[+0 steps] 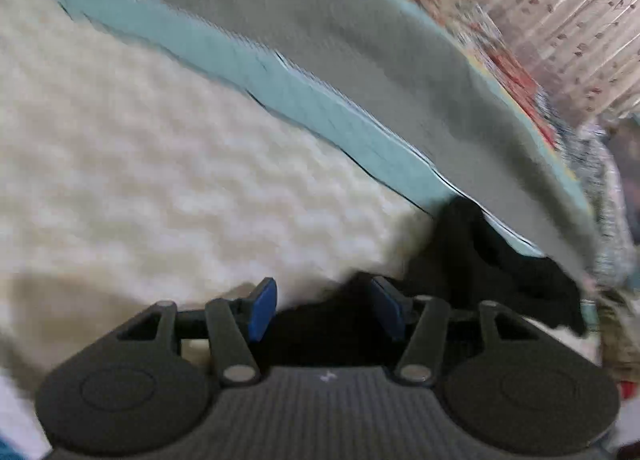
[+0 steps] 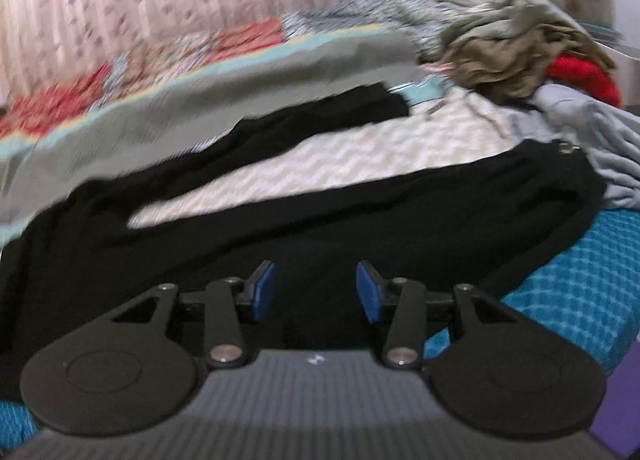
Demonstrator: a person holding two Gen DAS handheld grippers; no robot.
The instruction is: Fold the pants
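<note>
The black pants (image 2: 400, 212) lie spread on the bed in the right wrist view, their two legs running apart in a V over a cream textured blanket (image 2: 360, 148). My right gripper (image 2: 316, 288) hovers over the near leg, open, blue pads apart with nothing pinched. The left wrist view is blurred. An end of the black pants (image 1: 500, 268) lies at its lower right on the cream blanket (image 1: 160, 180). My left gripper (image 1: 324, 308) is open above the edge of that black cloth, and its pads do not press on it.
A grey cloth (image 2: 200, 100) lies along the far side of the pants, with a teal band (image 1: 280, 80) beside it. A heap of olive (image 2: 512, 48), red (image 2: 584, 76) and pale blue clothes (image 2: 592, 132) sits at the right. A teal waffle blanket (image 2: 580, 272) covers the near corner.
</note>
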